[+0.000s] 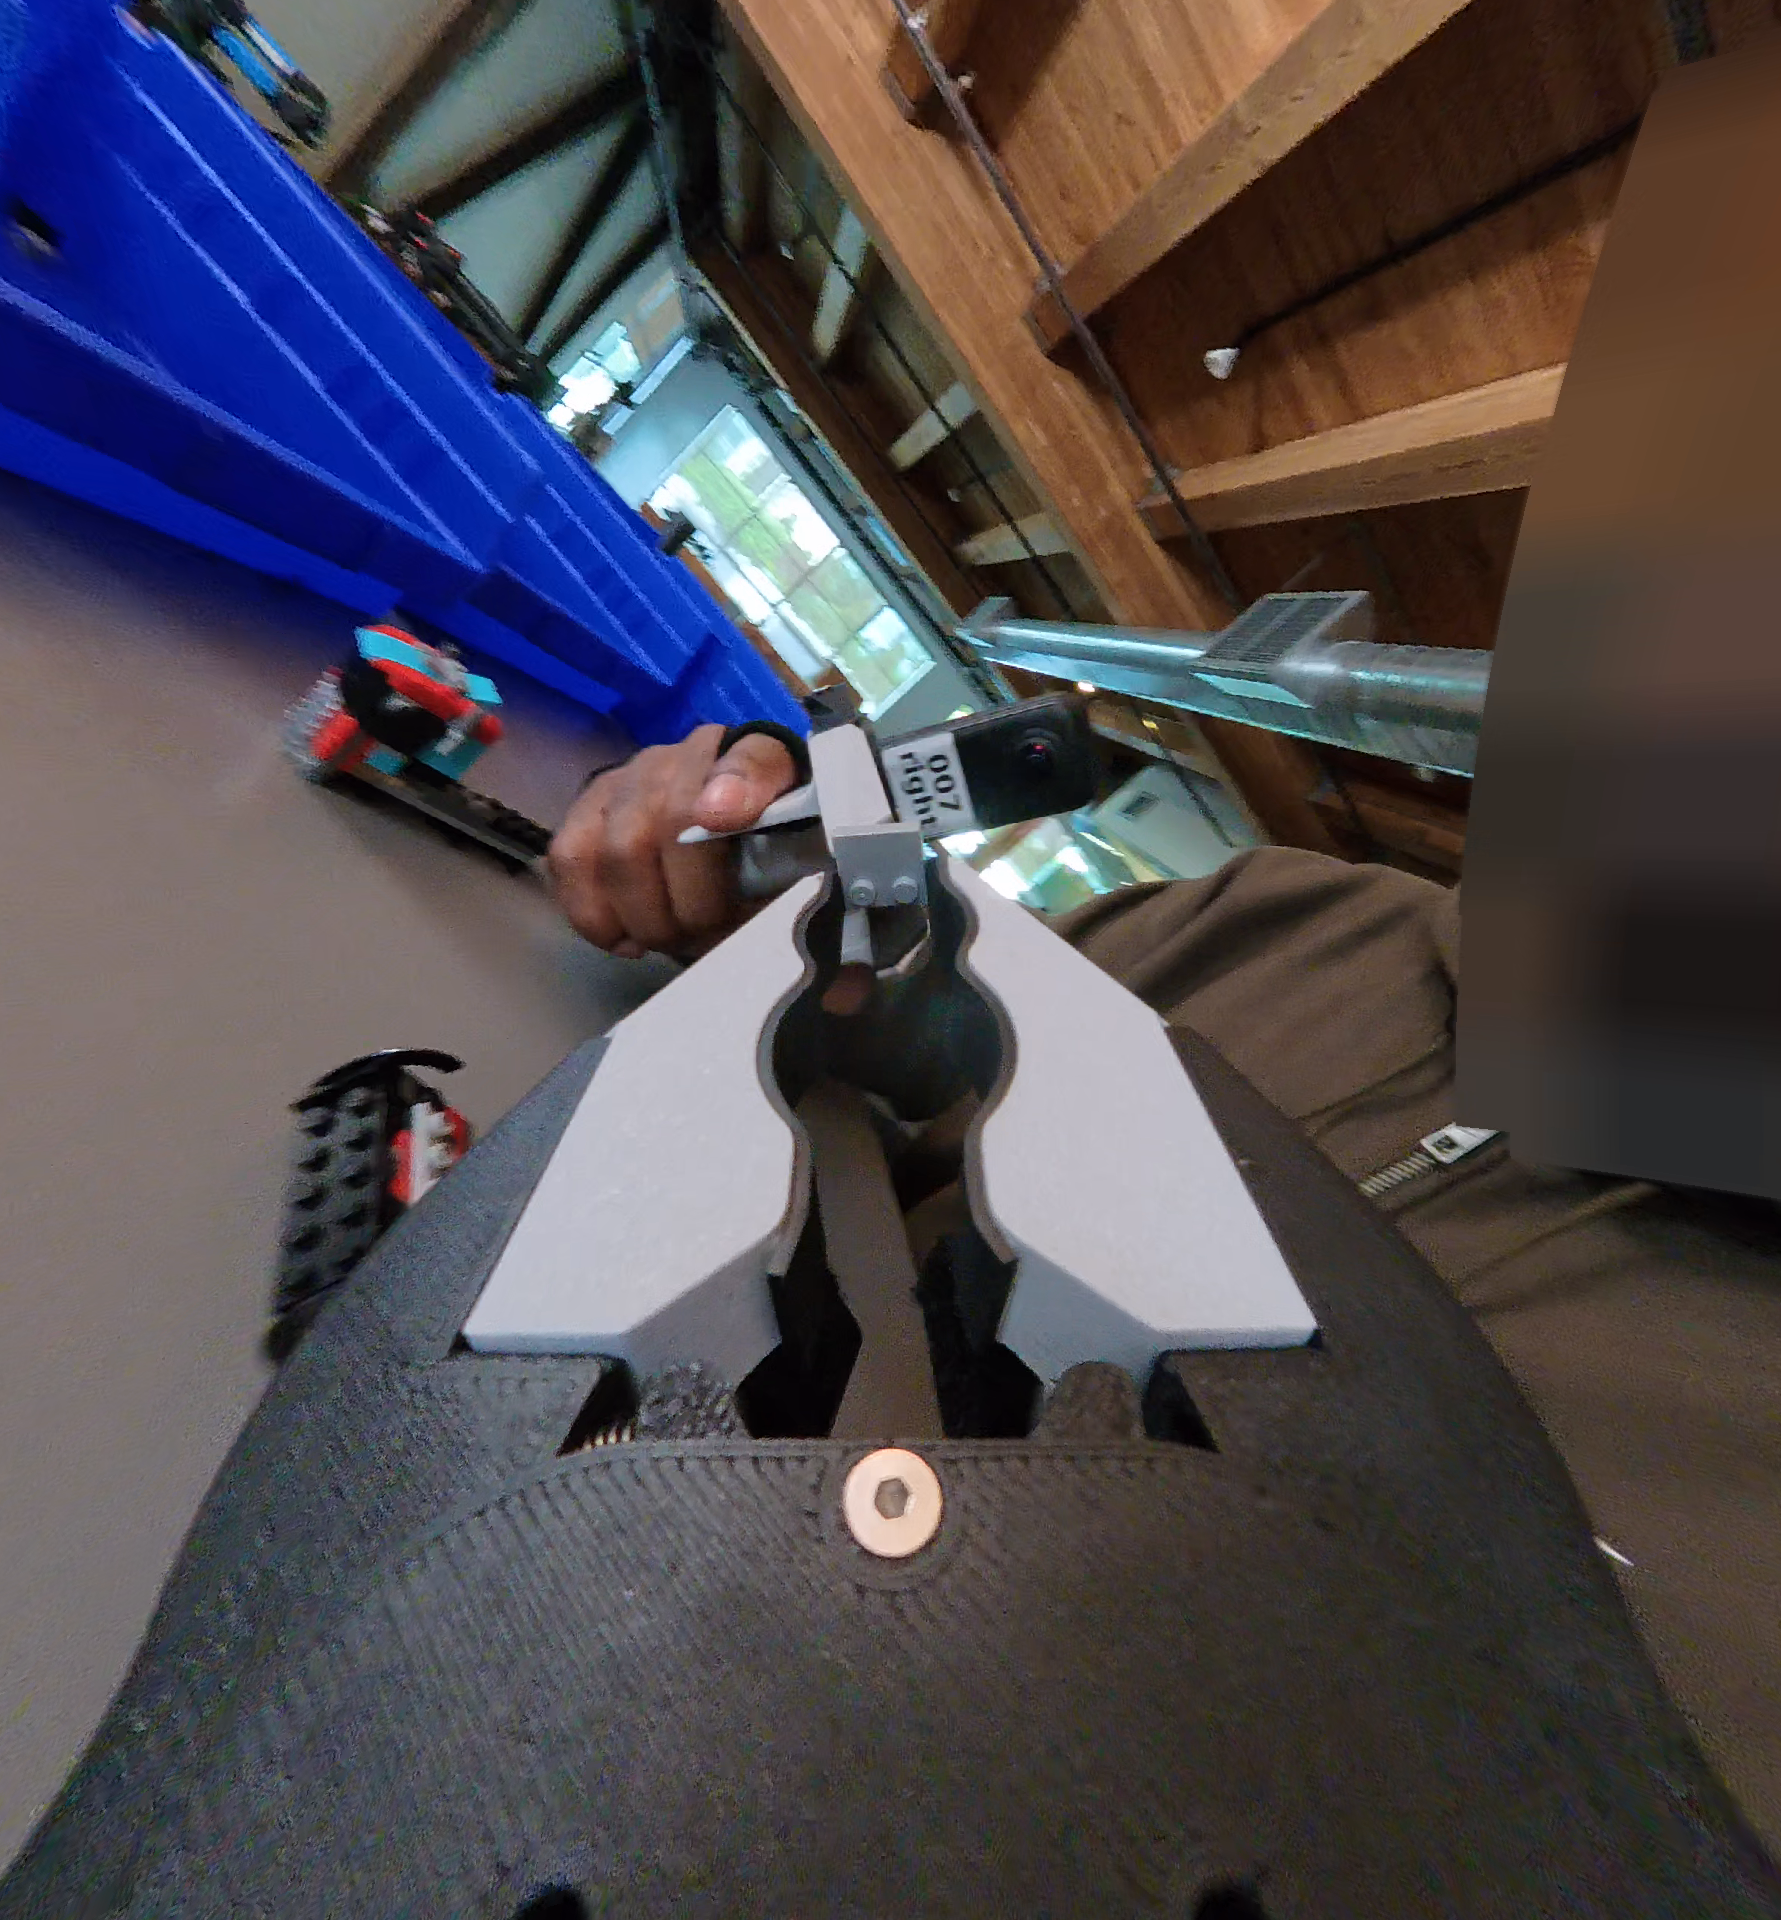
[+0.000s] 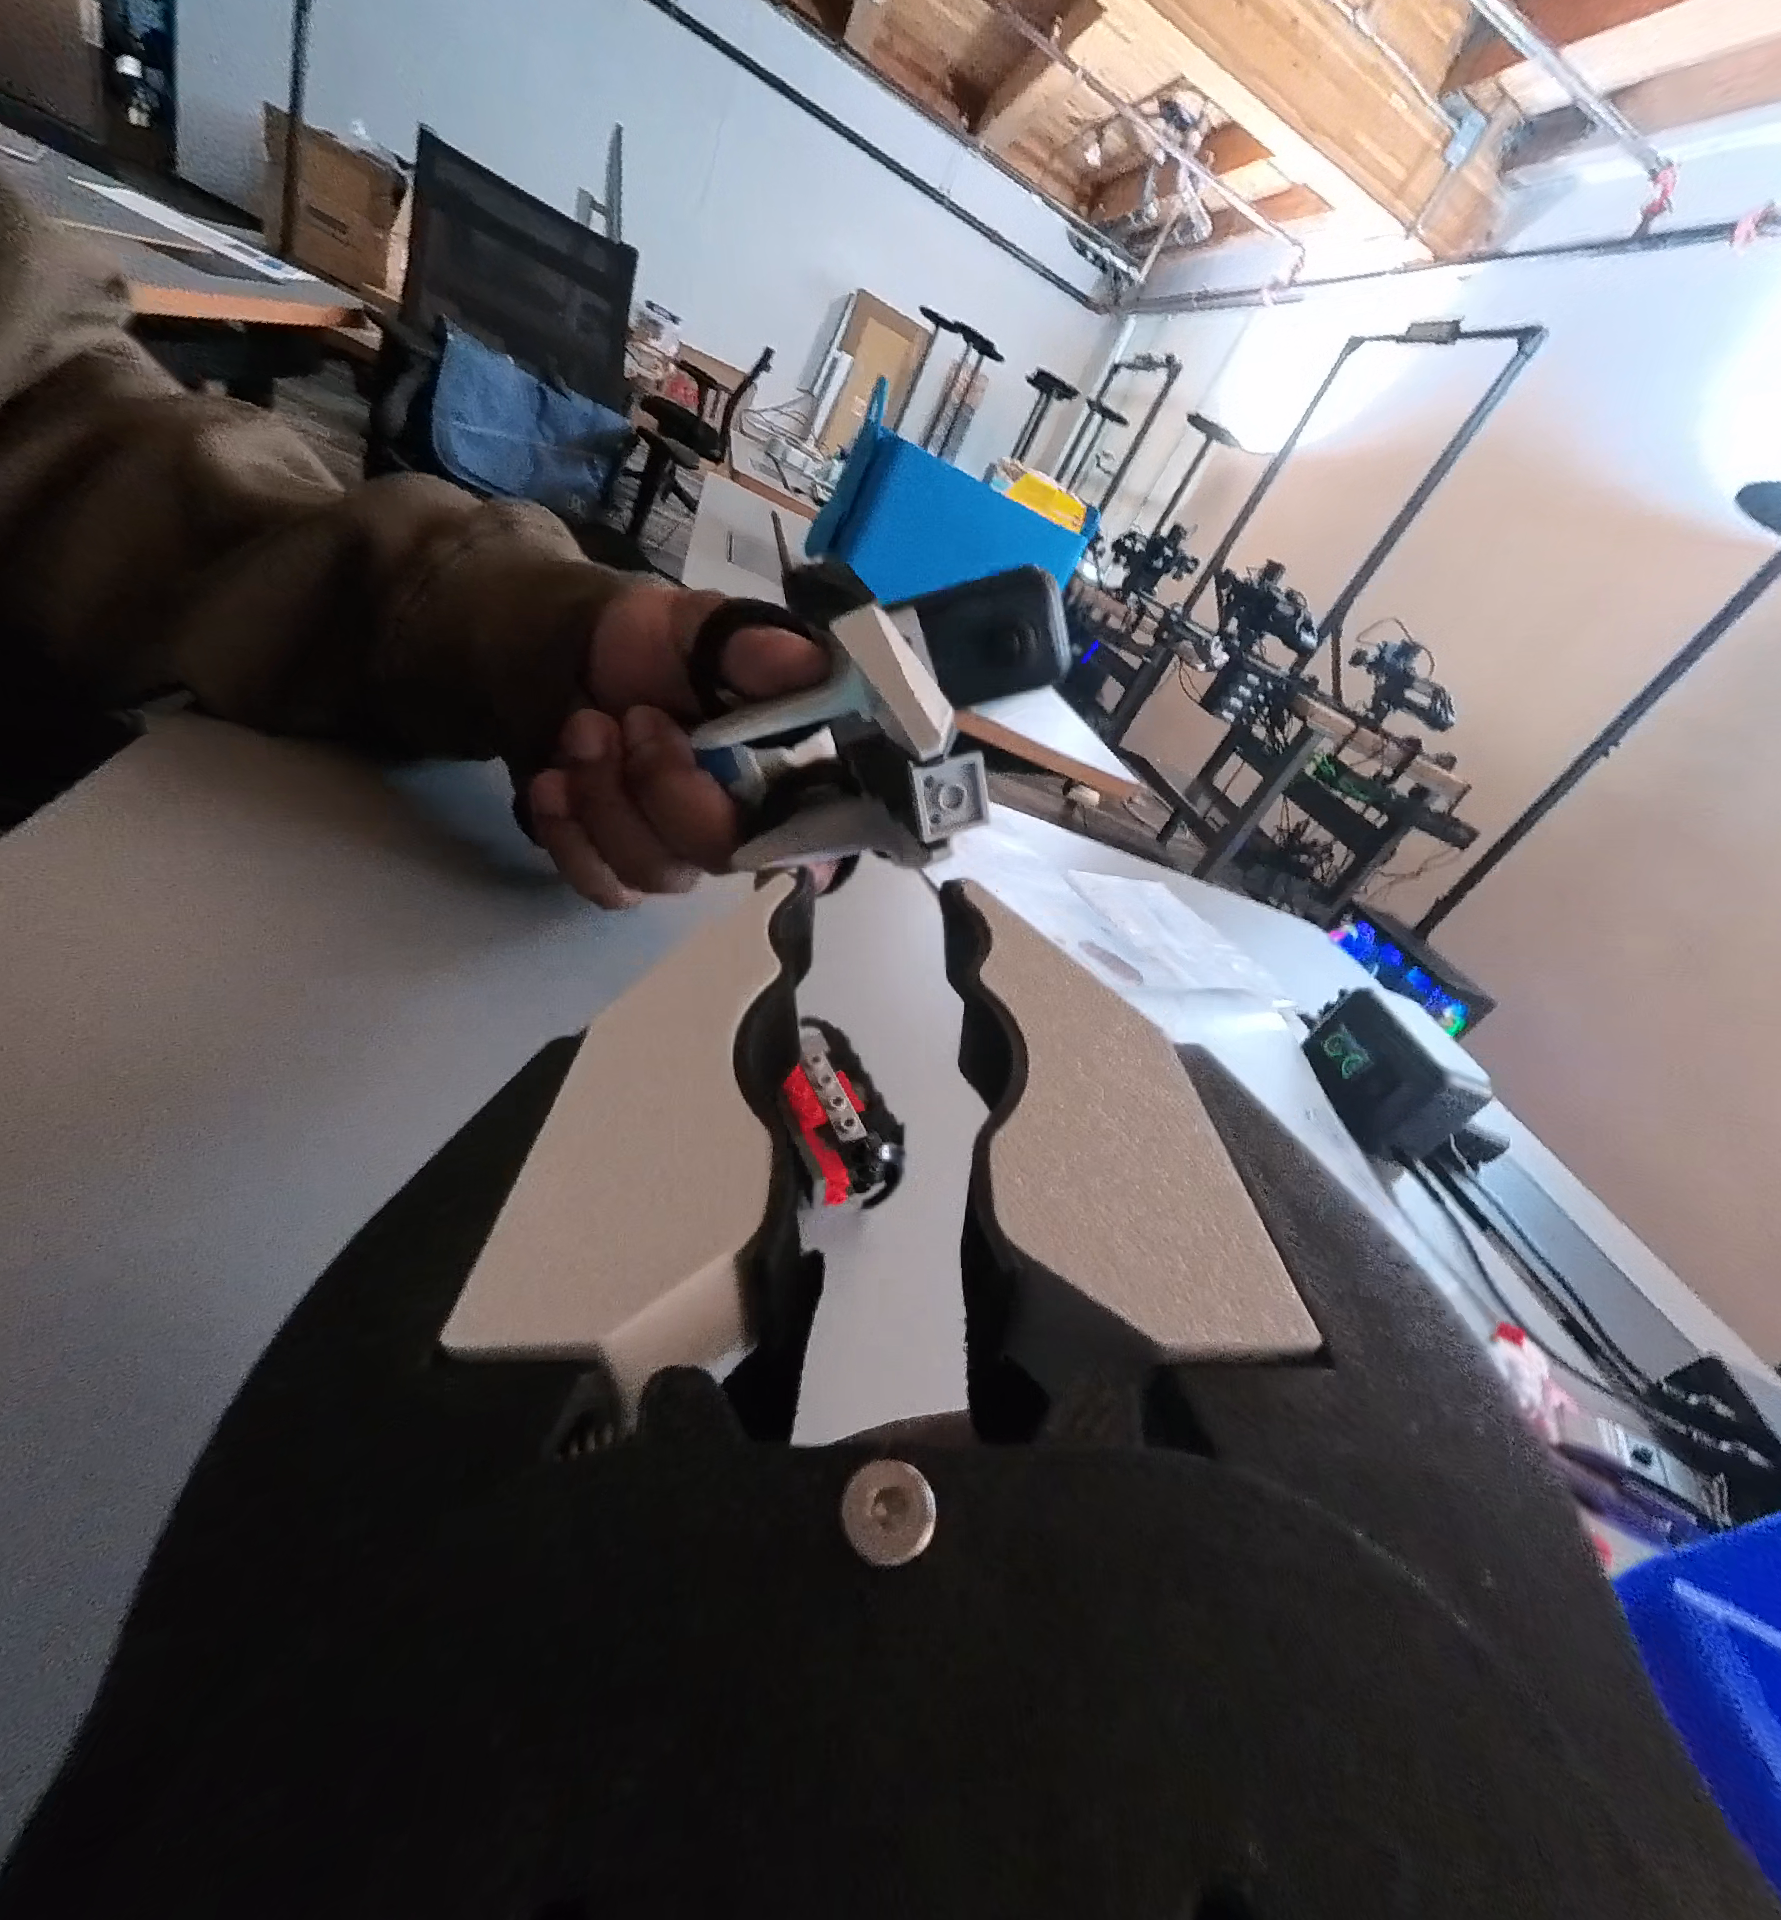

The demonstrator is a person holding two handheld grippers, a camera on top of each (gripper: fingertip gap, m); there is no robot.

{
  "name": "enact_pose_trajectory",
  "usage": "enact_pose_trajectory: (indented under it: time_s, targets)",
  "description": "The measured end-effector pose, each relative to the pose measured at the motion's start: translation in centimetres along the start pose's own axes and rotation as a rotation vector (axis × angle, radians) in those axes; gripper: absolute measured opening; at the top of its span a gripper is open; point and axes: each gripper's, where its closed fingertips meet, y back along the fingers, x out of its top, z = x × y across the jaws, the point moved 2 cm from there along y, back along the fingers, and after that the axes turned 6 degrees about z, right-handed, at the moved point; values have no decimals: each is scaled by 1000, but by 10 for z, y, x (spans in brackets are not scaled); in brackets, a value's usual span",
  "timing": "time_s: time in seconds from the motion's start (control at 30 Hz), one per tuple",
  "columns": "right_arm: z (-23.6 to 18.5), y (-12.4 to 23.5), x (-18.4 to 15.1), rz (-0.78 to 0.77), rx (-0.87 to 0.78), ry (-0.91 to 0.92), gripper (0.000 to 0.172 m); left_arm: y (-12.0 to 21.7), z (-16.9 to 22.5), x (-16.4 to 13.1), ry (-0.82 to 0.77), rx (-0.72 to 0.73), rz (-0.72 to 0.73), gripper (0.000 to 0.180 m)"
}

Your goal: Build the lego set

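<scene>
In the left wrist view my left gripper (image 1: pixel 888 883) is shut on a small grey studded brick (image 1: pixel 875 860) and holds it up above the table. The right wrist view shows the same: the left gripper (image 2: pixel 943 805) has the grey brick (image 2: pixel 953 795) pinched between its two fingers. My right gripper (image 2: pixel 873 894) is open and empty, with its tips just below that brick and table showing through the gap. It also shows in the left wrist view (image 1: pixel 813 800), held by a hand (image 1: pixel 647 842) just beyond the brick.
A red and black brick build (image 2: pixel 839 1122) lies on the grey table (image 2: pixel 190 987) below my right gripper; it also shows in the left wrist view (image 1: pixel 377 1164). A red and teal build (image 1: pixel 398 707) stands by blue bins (image 1: pixel 242 312). A black box (image 2: pixel 1385 1070) and a plastic bag (image 2: pixel 1166 935) lie to the right. My left and right fingertips are right by each other.
</scene>
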Motion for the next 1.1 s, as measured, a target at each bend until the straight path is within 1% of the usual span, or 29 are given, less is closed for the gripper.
enact_pose_trajectory:
  time_s: [0.07,0.17,0.27,0.33,0.43,0.53,0.77,0.87,0.97,1.1]
  targets:
    - [9,-3,-12,-58,6,-93,27,7,-7,7,-53,71,11,17]
    - [16,-12,-29,-184,89,-299,36,20,-18,15,-122,189,17,17]
    - [24,-22,-38,-288,138,-374,45,31,-25,23,-171,277,26,17]
    - [23,-28,-47,-368,196,-365,51,38,-30,27,-181,328,30,17]
    - [15,-33,-60,-457,277,-335,55,47,-39,29,-194,400,24,17]
    - [6,-37,-70,-509,296,-310,57,54,-44,31,-185,438,26,17]
    - [-10,-38,-87,-604,319,-190,59,55,-46,30,-173,460,15,17]
    - [-15,-39,-96,-644,334,-140,56,55,-45,31,-170,453,18,17]
    - [-15,-41,-101,-645,318,-95,40,55,-44,31,-167,445,21,17]
    - [-10,-39,-98,-603,280,-62,39,54,-43,30,-160,433,17,17]
